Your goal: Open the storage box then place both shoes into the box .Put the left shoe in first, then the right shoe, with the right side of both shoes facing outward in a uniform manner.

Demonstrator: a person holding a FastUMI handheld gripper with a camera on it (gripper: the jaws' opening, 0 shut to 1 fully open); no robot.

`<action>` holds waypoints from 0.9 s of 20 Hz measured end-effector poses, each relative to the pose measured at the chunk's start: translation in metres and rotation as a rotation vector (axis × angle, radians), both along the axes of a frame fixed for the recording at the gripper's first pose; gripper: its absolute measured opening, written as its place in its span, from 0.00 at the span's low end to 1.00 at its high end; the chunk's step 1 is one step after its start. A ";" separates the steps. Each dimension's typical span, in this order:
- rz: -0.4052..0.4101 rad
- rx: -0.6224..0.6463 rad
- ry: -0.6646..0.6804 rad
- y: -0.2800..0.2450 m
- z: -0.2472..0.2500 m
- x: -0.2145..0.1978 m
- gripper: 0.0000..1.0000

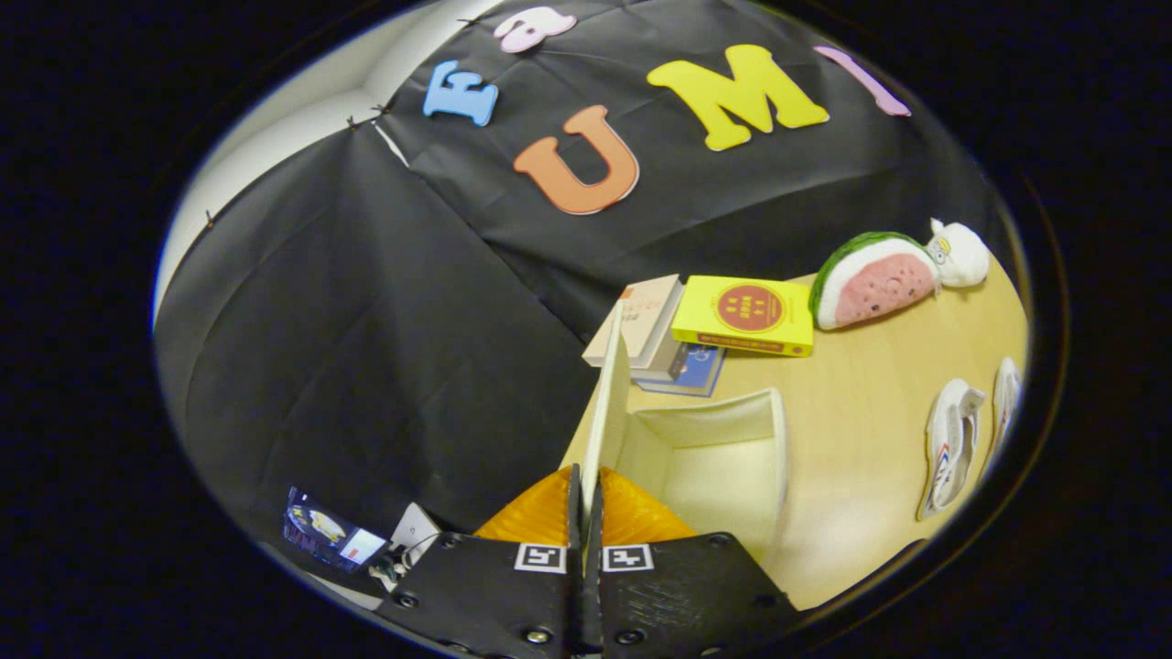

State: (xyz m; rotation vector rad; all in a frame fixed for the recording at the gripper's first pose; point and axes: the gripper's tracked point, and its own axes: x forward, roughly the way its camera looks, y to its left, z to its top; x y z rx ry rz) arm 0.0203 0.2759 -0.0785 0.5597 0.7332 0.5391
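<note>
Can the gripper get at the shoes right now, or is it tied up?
Probably not yet: the gripper is shut on the box lid, holding it raised. The shoes lie apart on the table, with nothing lying between them and the open box.

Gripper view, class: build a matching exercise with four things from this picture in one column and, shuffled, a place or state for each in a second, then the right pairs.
Things:
1. box lid
2. storage box
3. pair of shoes
4. watermelon plush

Places or states:
A. lying on the table beside the box, not yet inside
B. pinched edge-on by the gripper
C. open, nothing inside
D. beyond the yellow book, against the black wall

Pairs: 1-B, 2-C, 3-A, 4-D
</note>
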 end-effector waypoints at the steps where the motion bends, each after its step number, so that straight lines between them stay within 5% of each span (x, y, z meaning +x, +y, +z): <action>1: 0.008 0.001 -0.015 0.013 0.005 -0.001 0.00; 6: 0.023 -0.031 -0.066 0.071 0.019 -0.001 0.00; 10: 0.052 -0.078 -0.110 0.115 0.022 -0.001 0.10; 17: 0.123 -0.155 -0.216 0.149 0.019 -0.023 0.77; 18: 0.115 -0.165 -0.230 0.147 0.019 -0.022 0.79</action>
